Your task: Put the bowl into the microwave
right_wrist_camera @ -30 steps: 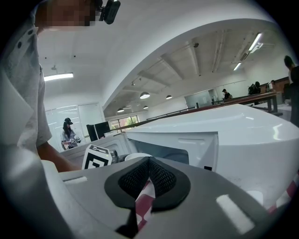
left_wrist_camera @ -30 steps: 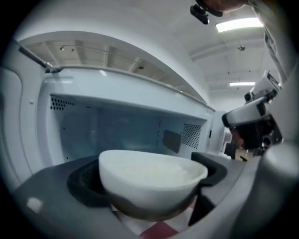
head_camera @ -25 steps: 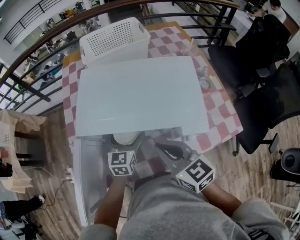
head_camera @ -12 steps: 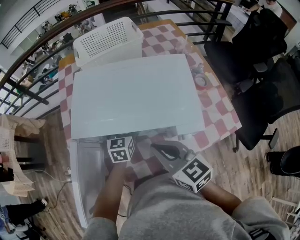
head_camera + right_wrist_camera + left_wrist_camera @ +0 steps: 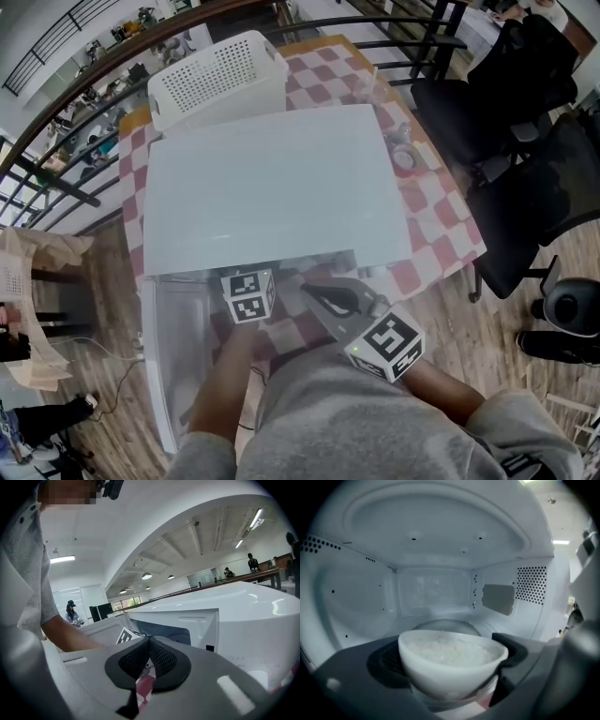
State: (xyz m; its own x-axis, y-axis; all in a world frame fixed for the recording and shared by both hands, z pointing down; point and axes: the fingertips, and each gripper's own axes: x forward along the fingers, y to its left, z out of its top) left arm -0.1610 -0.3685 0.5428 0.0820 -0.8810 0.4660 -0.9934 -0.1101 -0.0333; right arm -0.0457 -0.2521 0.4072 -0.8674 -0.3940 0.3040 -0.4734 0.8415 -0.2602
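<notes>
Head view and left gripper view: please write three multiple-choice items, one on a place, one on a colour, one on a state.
1. Where does the white perforated plastic basket stand?
A. On the checked tablecloth, beyond the white box-shaped microwave
B. Inside the microwave
C. On the floor

2. Which colours has that tablecloth?
A. Blue and white
B. Green and yellow
C. Red and white

3. What is the state of the left gripper?
A. Open and empty
B. Shut on the round white bowl of white grains
C. Shut on a spoon

1 A: the head view shows it past the microwave's far edge.
2 C: red and white squares show around the microwave.
3 B: both jaws press the bowl's sides.
</notes>
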